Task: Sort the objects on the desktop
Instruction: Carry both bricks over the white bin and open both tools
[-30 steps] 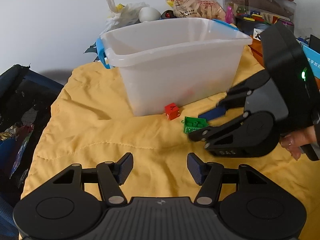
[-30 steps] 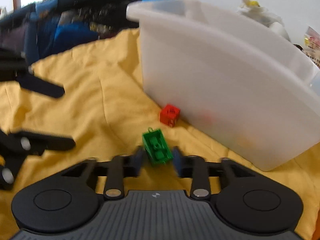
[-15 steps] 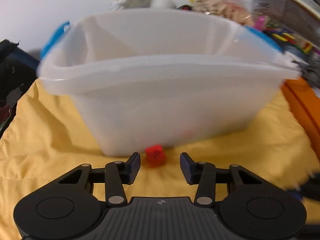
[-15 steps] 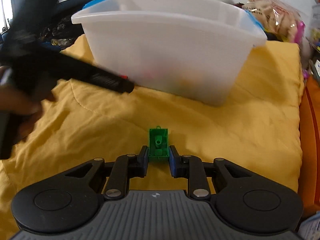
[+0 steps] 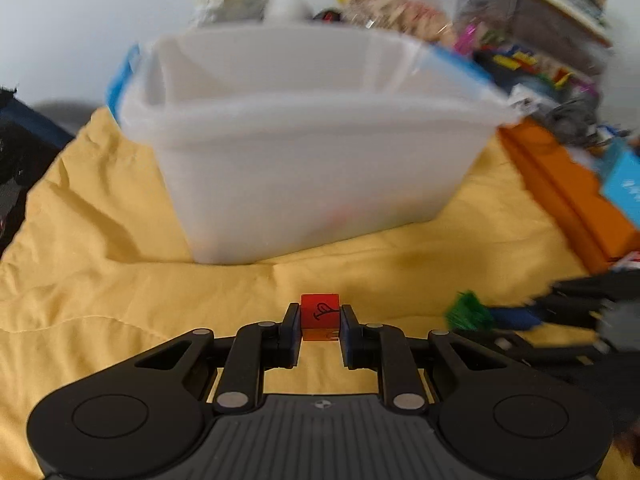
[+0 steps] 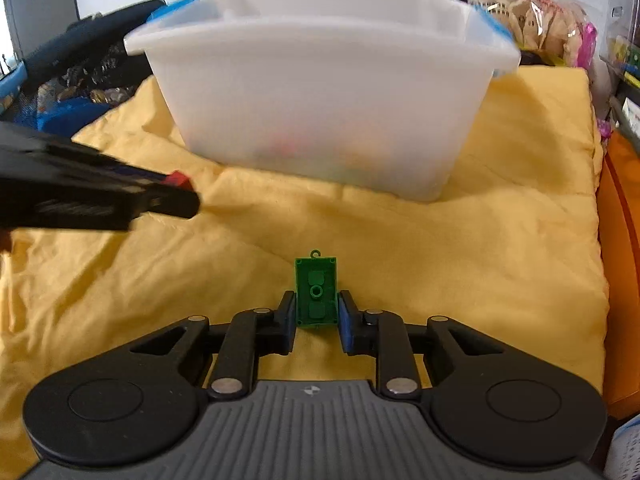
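Now red cube [image 5: 320, 317] pinched in left gripper [image 5: 320, 334], green brick [image 6: 316, 293] in right gripper [image 6: 316, 322]

Red cube [image 5: 320, 317], a black mark drawn on its top face, sits clamped between two blue-padded fingertips, in front of the white translucent bin [image 5: 312, 168] and apart from its wall. Green flat brick [image 6: 316, 292], small hook on its far edge, is pinched upright by its sides, also in front of the bin, colours faintly showing through its wall
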Action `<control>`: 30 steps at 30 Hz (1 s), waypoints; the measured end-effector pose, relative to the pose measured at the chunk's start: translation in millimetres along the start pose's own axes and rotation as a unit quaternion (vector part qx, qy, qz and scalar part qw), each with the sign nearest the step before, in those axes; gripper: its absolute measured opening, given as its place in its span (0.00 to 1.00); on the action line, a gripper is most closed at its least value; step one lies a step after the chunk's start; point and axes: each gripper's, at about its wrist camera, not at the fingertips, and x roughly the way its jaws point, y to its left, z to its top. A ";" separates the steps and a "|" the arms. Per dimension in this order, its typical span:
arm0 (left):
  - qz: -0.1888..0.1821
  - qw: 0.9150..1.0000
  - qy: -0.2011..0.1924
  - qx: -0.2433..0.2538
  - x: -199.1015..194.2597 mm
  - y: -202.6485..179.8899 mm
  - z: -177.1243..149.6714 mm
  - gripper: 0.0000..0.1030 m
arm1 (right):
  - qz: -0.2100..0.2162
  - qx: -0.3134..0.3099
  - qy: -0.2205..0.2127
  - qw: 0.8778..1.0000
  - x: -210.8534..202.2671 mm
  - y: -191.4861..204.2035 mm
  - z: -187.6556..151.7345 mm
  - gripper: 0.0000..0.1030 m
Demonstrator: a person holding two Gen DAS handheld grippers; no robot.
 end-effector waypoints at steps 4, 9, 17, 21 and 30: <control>-0.006 0.998 -0.056 0.007 -46.8 -2.2 21.4 0.21 | 0.002 -0.012 -0.040 0.999 -24.0 2.8 22.7 0.23; -0.015 0.991 -0.134 0.007 -92.6 1.3 71.5 0.21 | -0.005 -0.031 -0.124 0.992 -68.2 3.7 72.6 0.23; 0.029 0.983 -0.180 0.025 -85.0 6.9 154.1 0.21 | -0.027 -0.035 -0.193 0.980 -76.1 -3.1 162.6 0.23; 0.049 0.991 -0.125 0.025 -42.2 14.2 171.3 0.21 | -0.034 -0.027 -0.136 0.990 -39.6 -17.0 185.0 0.24; 0.085 0.992 -0.064 0.068 -4.8 7.7 156.3 0.54 | -0.050 -0.026 -0.052 0.997 -3.3 -28.6 173.2 0.41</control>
